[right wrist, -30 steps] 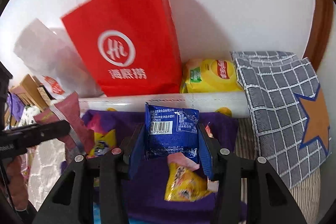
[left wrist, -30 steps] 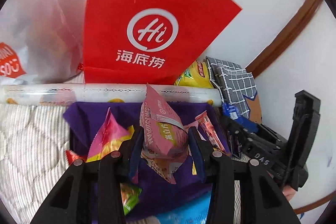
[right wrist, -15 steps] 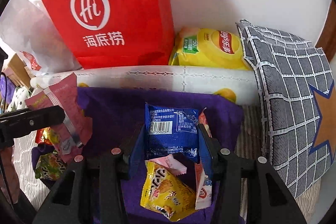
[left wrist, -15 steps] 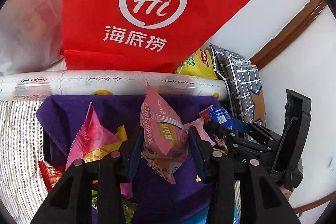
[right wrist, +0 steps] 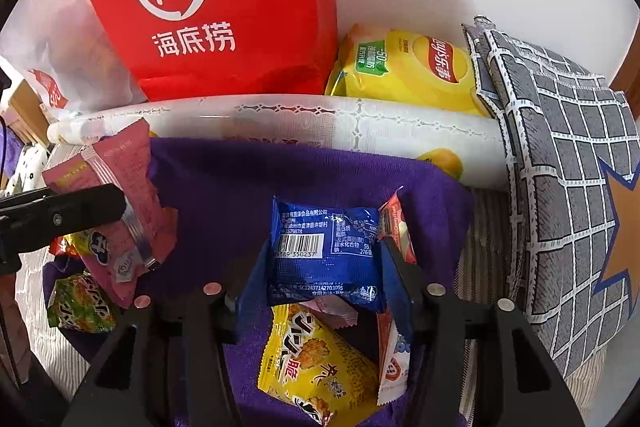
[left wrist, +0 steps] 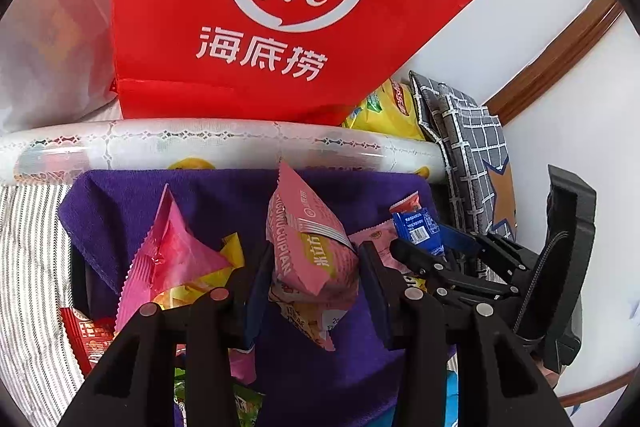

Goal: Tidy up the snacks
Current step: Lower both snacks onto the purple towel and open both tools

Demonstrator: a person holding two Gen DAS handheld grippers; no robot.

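Through my left wrist camera, my left tongs (left wrist: pixel 314 277) were clamped narrow on a pale pink snack packet (left wrist: pixel 310 243), held upright over the purple cloth (left wrist: pixel 224 199) where the other snacks lay. A bright pink wrapper (left wrist: pixel 168 255) stood up just left of it, and a red packet (left wrist: pixel 86 335) lay at the cloth's left edge. Behind the cloth ran a white plastic roll (left wrist: pixel 208 143), and behind that stood the red paper bag (left wrist: pixel 280 7). My right tongs (left wrist: pixel 424 247) showed at the right with the blue packet (left wrist: pixel 416 231) between their tips. Through my right wrist camera, my right tongs (right wrist: pixel 324 267) had just been opening, and the blue packet (right wrist: pixel 324 251) sat between the jaws; I could not tell whether the pads touched it. It hung above a yellow snack packet (right wrist: pixel 316 363) on the purple cloth (right wrist: pixel 240 179). My left tongs (right wrist: pixel 80 207) came in from the left with the pale pink packet (right wrist: pixel 120 195). A yellow crisp bag (right wrist: pixel 408 71) lay beside a grey checked cushion (right wrist: pixel 560 167).
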